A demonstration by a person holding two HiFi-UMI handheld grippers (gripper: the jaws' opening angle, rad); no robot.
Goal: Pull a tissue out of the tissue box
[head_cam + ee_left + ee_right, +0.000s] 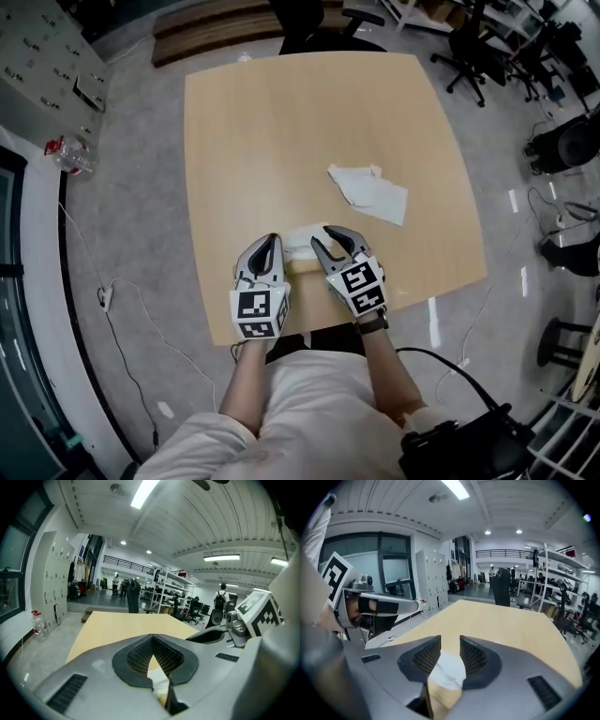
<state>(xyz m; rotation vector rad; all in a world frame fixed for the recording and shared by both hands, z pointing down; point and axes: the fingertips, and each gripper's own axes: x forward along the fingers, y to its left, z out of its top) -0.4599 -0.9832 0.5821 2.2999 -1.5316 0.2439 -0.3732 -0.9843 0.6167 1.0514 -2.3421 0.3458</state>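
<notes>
The tan tissue box (pixel 302 266) sits near the table's front edge, with a white tissue (pixel 297 241) sticking out of its top. My left gripper (pixel 271 241) hovers at the box's left side, its jaws shut with nothing between them (pixel 151 638). My right gripper (pixel 324 234) is over the box's right side. Its jaws stand open (pixel 450 641), and the white tissue (pixel 450 672) and box (pixel 443 699) show below the gap, not pressed by the pads. A loose crumpled tissue (pixel 370 193) lies flat on the table (pixel 244 141) farther out to the right.
A black office chair (pixel 319 23) stands at the table's far edge. More chairs (pixel 473 47) and gear crowd the right side. On the floor to the left are a water bottle (pixel 70 155) and cables (pixel 122 300).
</notes>
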